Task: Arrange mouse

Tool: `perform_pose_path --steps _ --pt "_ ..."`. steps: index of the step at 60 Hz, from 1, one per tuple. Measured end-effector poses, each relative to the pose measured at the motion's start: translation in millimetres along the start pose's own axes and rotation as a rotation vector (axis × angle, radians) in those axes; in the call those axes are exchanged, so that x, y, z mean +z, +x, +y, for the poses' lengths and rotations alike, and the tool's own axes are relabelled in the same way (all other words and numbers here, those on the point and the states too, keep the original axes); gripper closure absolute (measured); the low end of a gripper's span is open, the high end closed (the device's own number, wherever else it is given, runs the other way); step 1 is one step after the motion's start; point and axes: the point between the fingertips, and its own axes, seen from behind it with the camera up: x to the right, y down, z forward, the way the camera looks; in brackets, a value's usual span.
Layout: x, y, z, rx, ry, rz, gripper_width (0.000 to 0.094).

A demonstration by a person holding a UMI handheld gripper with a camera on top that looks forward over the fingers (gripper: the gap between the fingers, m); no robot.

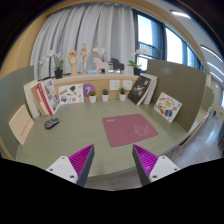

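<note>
A small dark mouse (51, 123) lies on the green table (90, 138), far ahead of my fingers and off to the left, near a leaning board. A pink mouse mat (130, 128) lies on the table ahead of the fingers, slightly right. My gripper (113, 160) is open and empty, its two magenta pads (82, 160) wide apart above the near part of the table. Nothing is between the fingers.
Picture boards and cards (70, 93) lean along the back of the table, with small potted plants (113, 92) among them. More boards (166, 105) lean at the right side and one board (21, 122) at the left. Curtained windows are behind.
</note>
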Motion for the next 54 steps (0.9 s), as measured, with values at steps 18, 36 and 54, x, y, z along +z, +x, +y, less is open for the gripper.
perform_pose_path --steps 18,36,54 --pt "58 -175 39 -0.076 -0.125 -0.195 0.0163" --pt "138 -310 29 -0.120 -0.173 -0.279 0.0163" --pt "211 -381 -1 -0.172 -0.187 -0.295 0.0168"
